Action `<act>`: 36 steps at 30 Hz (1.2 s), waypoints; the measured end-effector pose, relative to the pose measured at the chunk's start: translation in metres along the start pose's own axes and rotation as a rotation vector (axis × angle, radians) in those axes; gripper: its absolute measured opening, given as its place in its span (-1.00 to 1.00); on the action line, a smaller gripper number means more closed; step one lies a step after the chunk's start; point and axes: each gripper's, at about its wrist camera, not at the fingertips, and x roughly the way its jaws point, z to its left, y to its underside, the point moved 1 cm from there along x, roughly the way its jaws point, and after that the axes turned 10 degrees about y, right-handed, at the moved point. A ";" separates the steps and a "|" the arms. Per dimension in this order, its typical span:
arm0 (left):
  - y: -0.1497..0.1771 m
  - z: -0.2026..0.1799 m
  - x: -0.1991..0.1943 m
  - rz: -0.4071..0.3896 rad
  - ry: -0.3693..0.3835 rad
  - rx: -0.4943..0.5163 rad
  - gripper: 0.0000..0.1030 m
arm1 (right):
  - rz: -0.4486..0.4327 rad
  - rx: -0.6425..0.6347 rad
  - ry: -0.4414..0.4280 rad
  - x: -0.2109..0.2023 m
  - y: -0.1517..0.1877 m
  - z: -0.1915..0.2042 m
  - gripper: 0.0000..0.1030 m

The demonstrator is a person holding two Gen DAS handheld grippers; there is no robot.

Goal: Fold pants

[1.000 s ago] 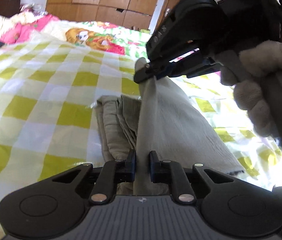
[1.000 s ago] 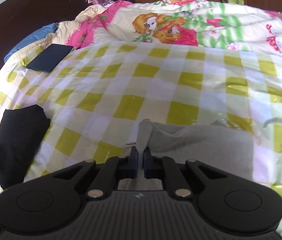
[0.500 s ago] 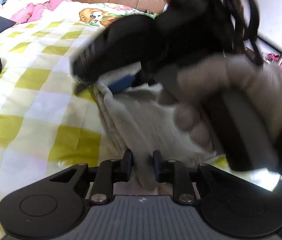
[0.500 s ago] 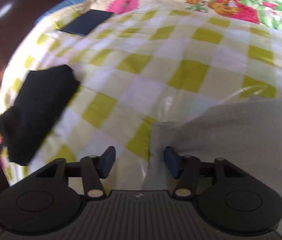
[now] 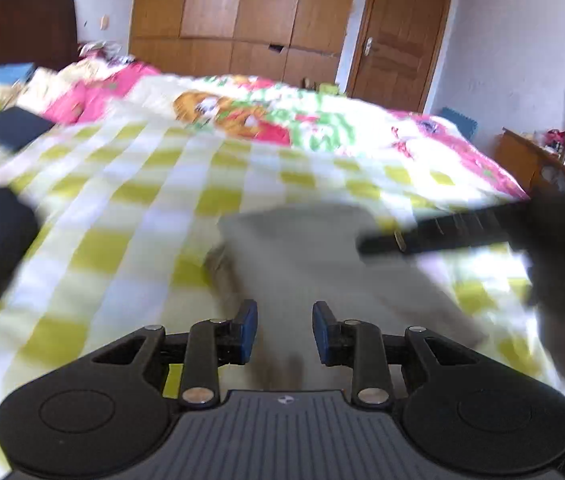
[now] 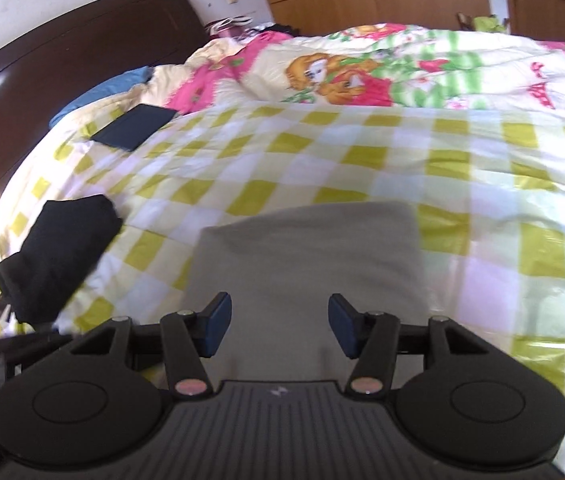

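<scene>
The grey pants point(image 6: 306, 256) lie folded in a flat rectangle on the yellow-checked quilt point(image 6: 362, 160). My right gripper point(image 6: 280, 330) hovers open over their near edge, with nothing between its blue pads. In the left wrist view the pants point(image 5: 322, 264) are blurred. My left gripper point(image 5: 284, 332) sits just above their near left corner. Its jaws are opening and the cloth lies below the gap, with neither pad pressing on it. The right gripper point(image 5: 378, 242) shows there as a dark blur over the pants' right side.
A folded black garment point(image 6: 58, 256) lies near the bed's left edge. A dark flat case point(image 6: 134, 128) rests by the pillows under the dark headboard point(image 6: 62, 60). A cartoon-print blanket point(image 6: 362, 72) covers the far side. Wooden wardrobes point(image 5: 242, 20) line the far wall.
Both grippers have let go of the lifted grey cloth and opened. The pants now lie flat and folded. The right gripper has drawn away to the right in the left wrist view.
</scene>
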 end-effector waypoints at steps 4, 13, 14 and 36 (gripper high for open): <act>-0.018 -0.002 0.048 0.001 -0.035 0.049 -0.16 | 0.008 -0.023 0.069 0.008 0.020 -0.018 0.07; -0.012 0.043 0.050 0.110 -0.174 -0.033 0.14 | 0.000 0.153 0.006 0.003 0.040 -0.064 0.07; -0.015 0.041 0.041 0.087 -0.179 -0.039 0.13 | -0.024 0.147 0.012 0.001 0.037 -0.067 0.07; -0.030 -0.001 0.070 0.090 -0.089 0.134 0.14 | -0.018 0.045 0.065 0.004 0.042 -0.053 0.07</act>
